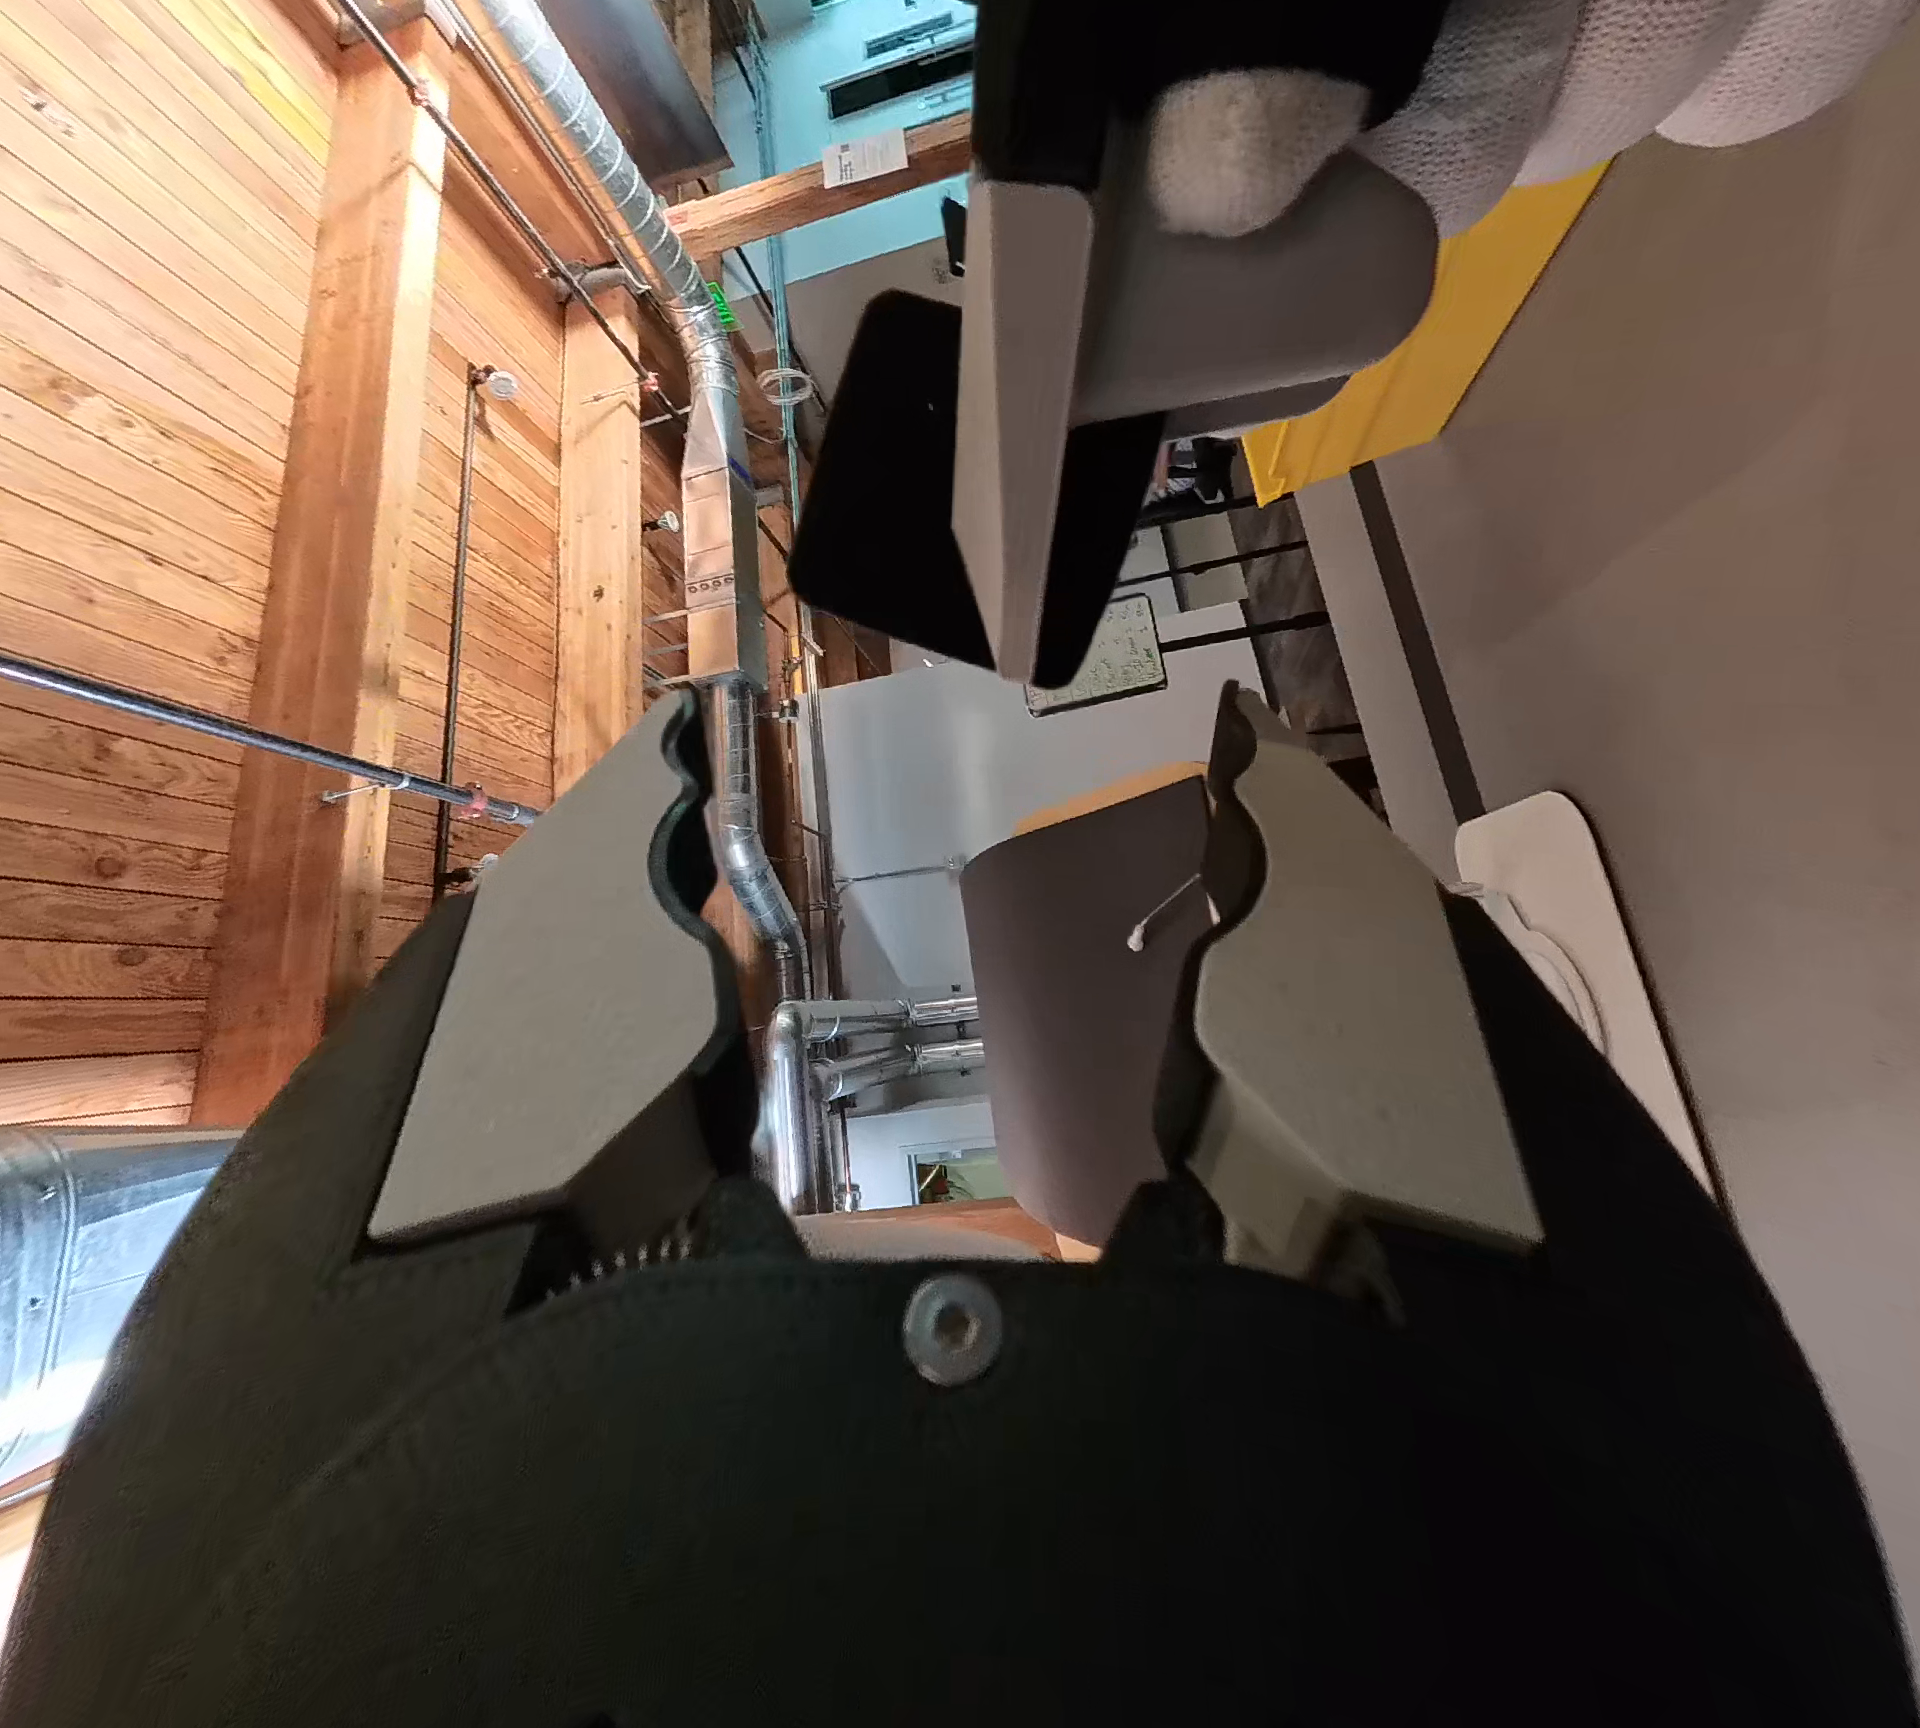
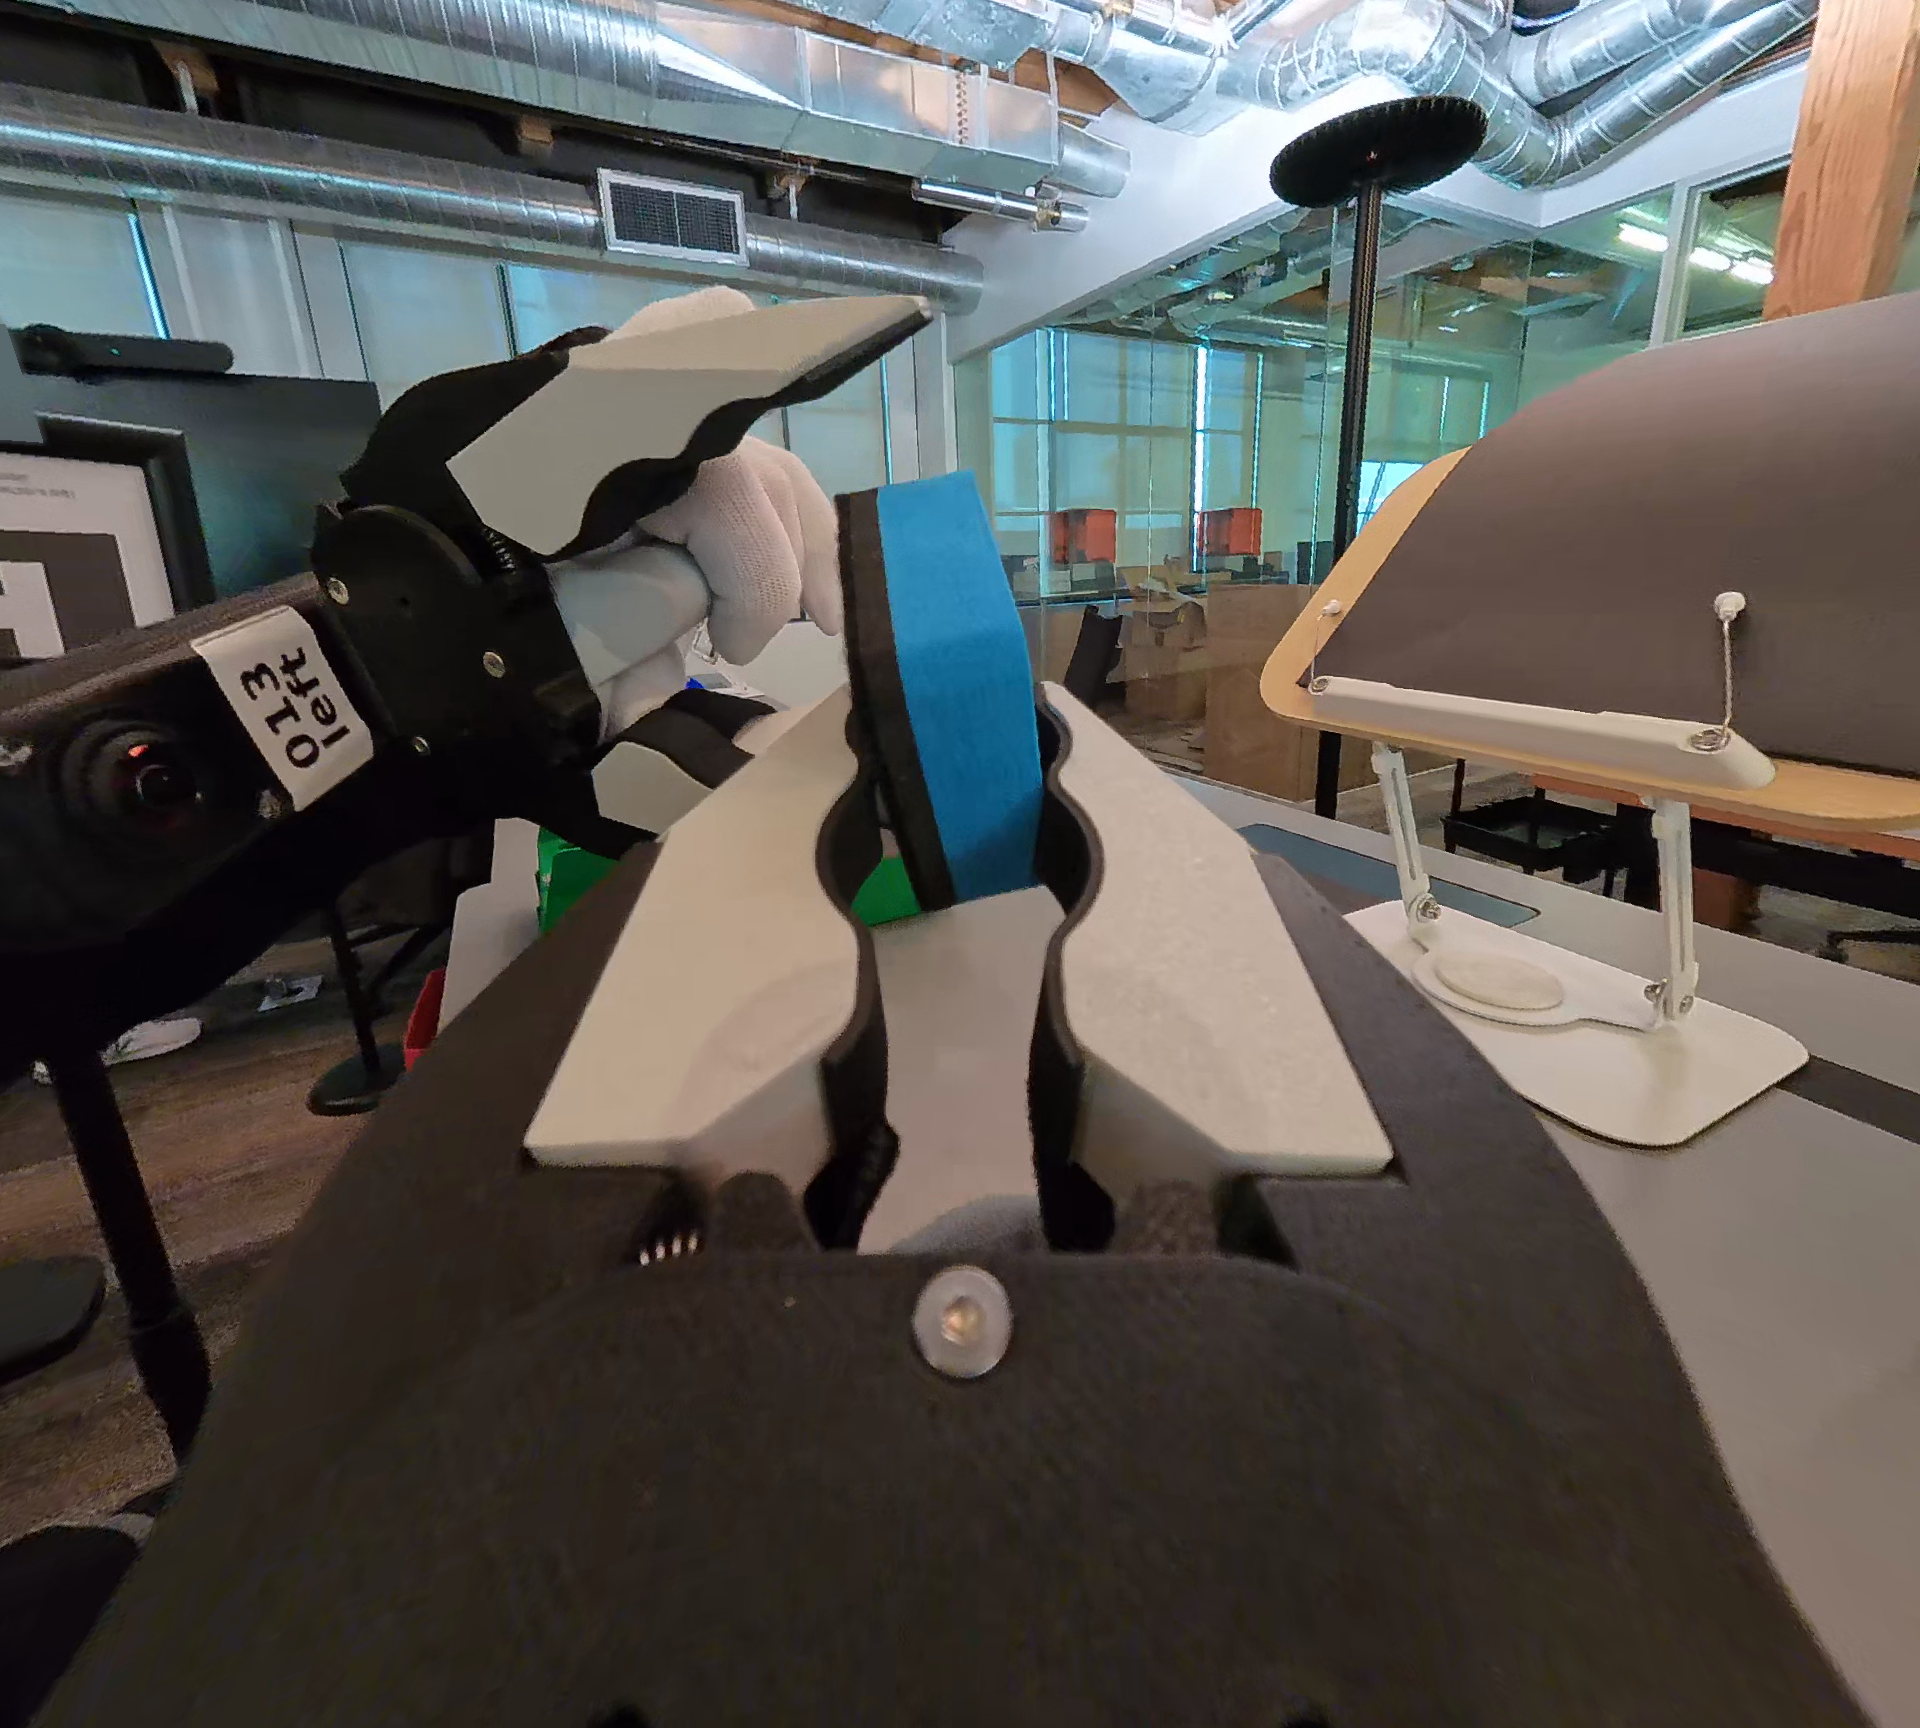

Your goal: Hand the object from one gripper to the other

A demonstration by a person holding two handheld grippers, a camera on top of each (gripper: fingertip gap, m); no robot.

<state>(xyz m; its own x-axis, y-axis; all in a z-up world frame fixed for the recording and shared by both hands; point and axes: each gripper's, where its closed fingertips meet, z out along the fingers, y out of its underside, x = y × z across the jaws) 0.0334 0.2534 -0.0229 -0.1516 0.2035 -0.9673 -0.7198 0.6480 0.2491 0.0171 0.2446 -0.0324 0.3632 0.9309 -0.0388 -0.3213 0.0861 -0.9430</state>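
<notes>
While the left gripper points out across the room, its view shows the jaws spread wide with nothing between them; only pipework and a dark lamp shade lie beyond the gap. Above, the right gripper enters from the top, carried by a white-gloved hand, and pinches a flat dark object seen here from its black face. Its presented edge lies near the left fingertips but apart from them, judged a placement for the open jaws to close on.

In the right wrist view, the right gripper holds the same object, now showing a blue face backed by a black layer. The jaws press on both faces low down, leaving the upper part free, apparently so that the other gripper has room to take it. The left gripper stands just to the left, tilted upward in a white-gloved hand; one finger shows plainly, and it touches nothing. A desk lamp rests on the table at right.
</notes>
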